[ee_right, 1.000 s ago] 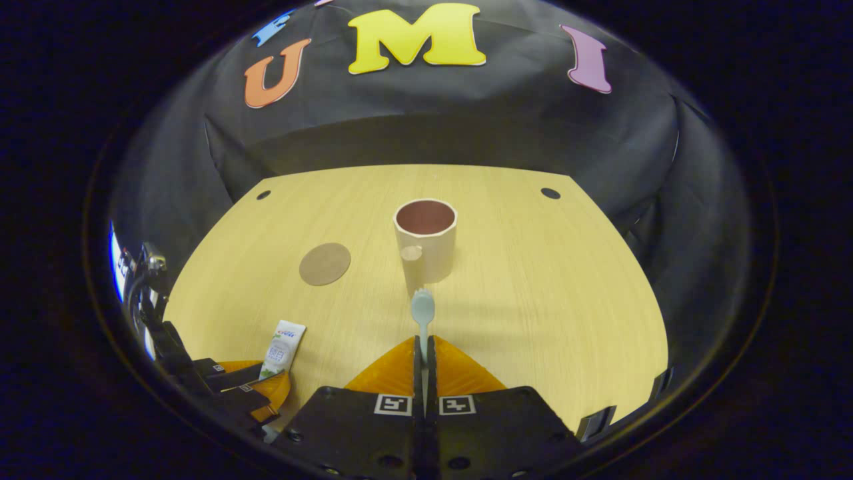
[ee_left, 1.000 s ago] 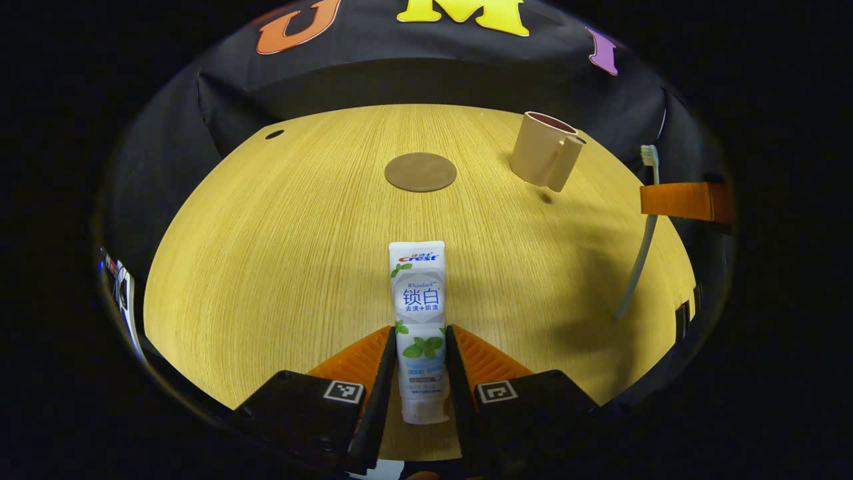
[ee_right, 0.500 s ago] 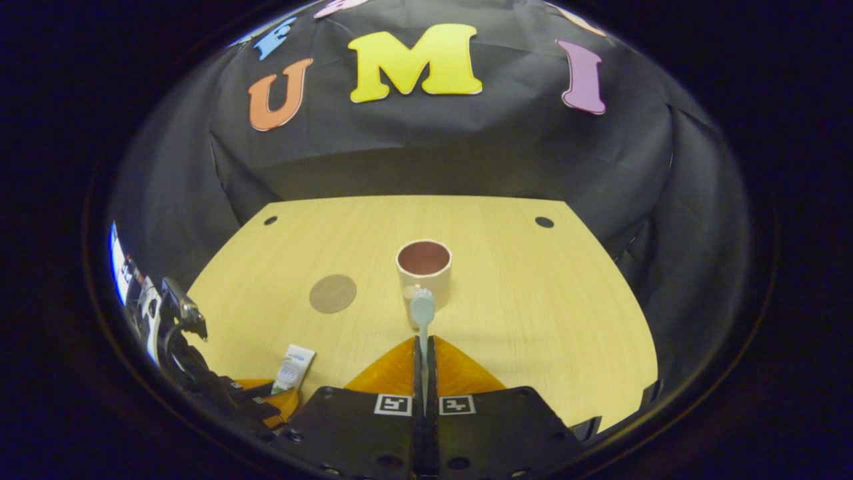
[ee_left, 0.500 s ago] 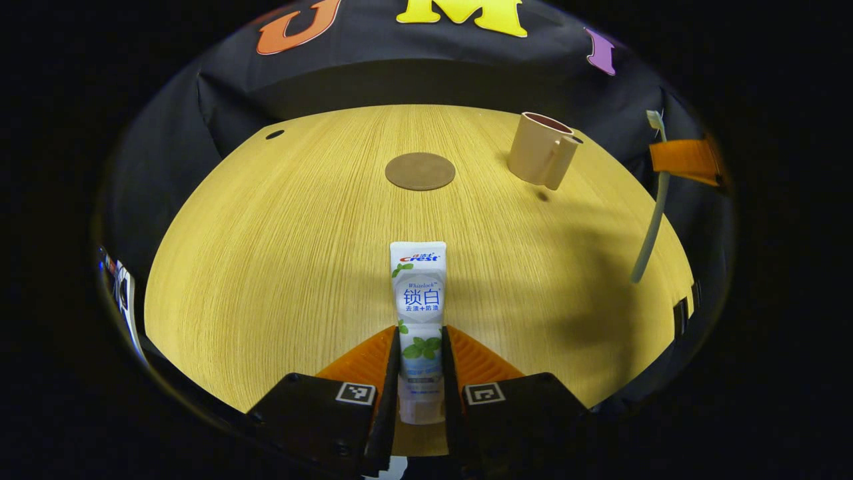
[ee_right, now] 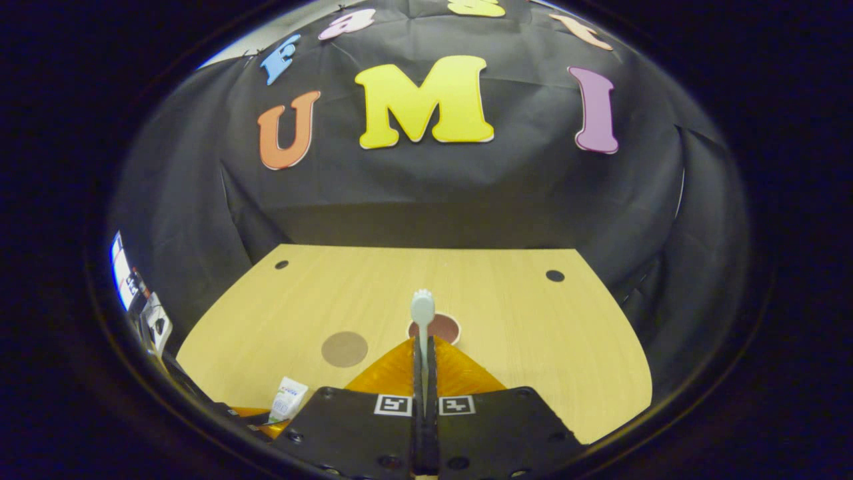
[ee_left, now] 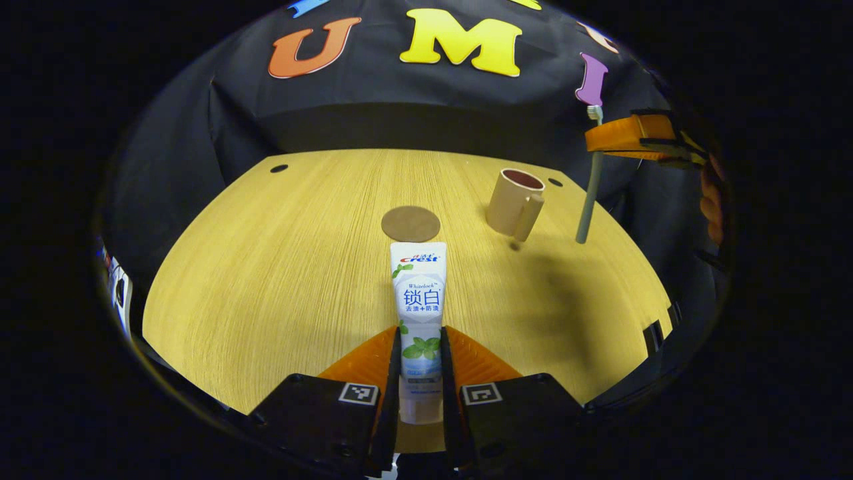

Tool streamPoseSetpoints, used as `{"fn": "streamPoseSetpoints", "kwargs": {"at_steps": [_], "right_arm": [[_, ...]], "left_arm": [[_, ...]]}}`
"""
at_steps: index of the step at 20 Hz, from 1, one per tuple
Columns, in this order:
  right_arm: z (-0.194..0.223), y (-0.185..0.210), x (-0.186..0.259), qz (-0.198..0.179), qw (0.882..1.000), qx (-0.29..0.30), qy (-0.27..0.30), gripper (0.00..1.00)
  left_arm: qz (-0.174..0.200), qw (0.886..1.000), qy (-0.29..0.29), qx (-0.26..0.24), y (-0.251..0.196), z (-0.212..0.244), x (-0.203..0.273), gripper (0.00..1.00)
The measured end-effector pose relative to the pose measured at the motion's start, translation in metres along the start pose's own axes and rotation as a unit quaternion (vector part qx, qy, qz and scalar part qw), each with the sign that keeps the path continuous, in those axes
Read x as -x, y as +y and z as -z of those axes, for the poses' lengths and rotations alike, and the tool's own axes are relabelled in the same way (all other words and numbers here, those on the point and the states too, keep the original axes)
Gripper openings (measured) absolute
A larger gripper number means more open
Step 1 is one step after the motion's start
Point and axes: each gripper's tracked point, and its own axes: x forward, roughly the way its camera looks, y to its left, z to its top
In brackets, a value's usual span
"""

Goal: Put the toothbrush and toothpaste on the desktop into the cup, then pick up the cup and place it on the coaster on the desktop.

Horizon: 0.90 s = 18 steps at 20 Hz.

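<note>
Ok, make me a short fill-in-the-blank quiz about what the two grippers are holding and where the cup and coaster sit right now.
1. The left gripper is shut on the ____.
2. The right gripper holds the toothbrush with its bristle end pointing ____.
3. On the desktop, the round brown coaster has ____ standing on it.
4. The cup contains ____.

Missing words: toothpaste; up; nothing; nothing

Toothpaste [ee_left: 419,313] tube: "Crest" logo, "Whitelock", large Chinese characters "锁白"; smaller print unreadable.
</note>
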Motion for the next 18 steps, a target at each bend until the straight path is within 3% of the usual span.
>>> {"fn": "streamPoseSetpoints", "kwargs": {"at_steps": [7,8,9,10,18], "right_arm": [[-0.072,0.008,-0.048,-0.009,0.997,-0.001,-0.077,0.00],[-0.072,0.008,-0.058,-0.010,0.997,0.000,-0.080,0.00],[-0.071,0.010,-0.067,-0.012,0.997,0.001,-0.082,0.00],[-0.068,0.009,-0.078,-0.011,0.997,0.003,-0.082,0.00],[-0.002,0.000,-0.140,0.000,0.999,0.000,-0.036,0.00]], "left_arm": [[-0.016,0.998,-0.062,0.000,0.009,-0.057,0.018,0.31],[-0.018,0.998,-0.068,0.001,0.010,-0.062,0.019,0.31],[-0.021,0.997,-0.073,0.000,0.012,-0.067,0.019,0.39],[-0.023,0.997,-0.076,-0.001,0.014,-0.072,0.018,0.31],[-0.044,0.995,-0.094,-0.013,0.028,-0.098,0.016,0.31]]}}
